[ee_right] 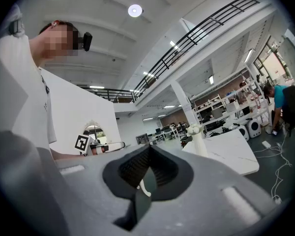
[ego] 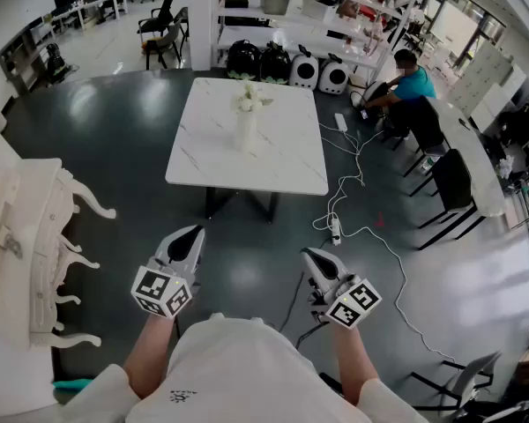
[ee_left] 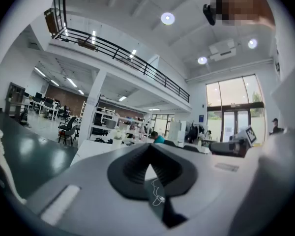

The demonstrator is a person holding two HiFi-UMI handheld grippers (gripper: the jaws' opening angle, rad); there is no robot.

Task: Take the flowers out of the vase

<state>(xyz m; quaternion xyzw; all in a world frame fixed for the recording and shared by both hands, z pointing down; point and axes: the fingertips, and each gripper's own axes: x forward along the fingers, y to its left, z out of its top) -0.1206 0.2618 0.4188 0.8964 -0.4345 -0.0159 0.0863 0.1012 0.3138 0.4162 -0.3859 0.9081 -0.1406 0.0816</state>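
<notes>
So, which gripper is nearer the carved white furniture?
The left gripper: the carved white furniture stands left of it, whereas the right gripper is farther off.

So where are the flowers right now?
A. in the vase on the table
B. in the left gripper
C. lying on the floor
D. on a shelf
A: the flowers stand in the vase on the white table, far from the left gripper and the right gripper, both shut on nothing.

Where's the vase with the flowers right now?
In the head view, the vase stands upper centre, on the far half of the white table, holding the flowers.
</notes>
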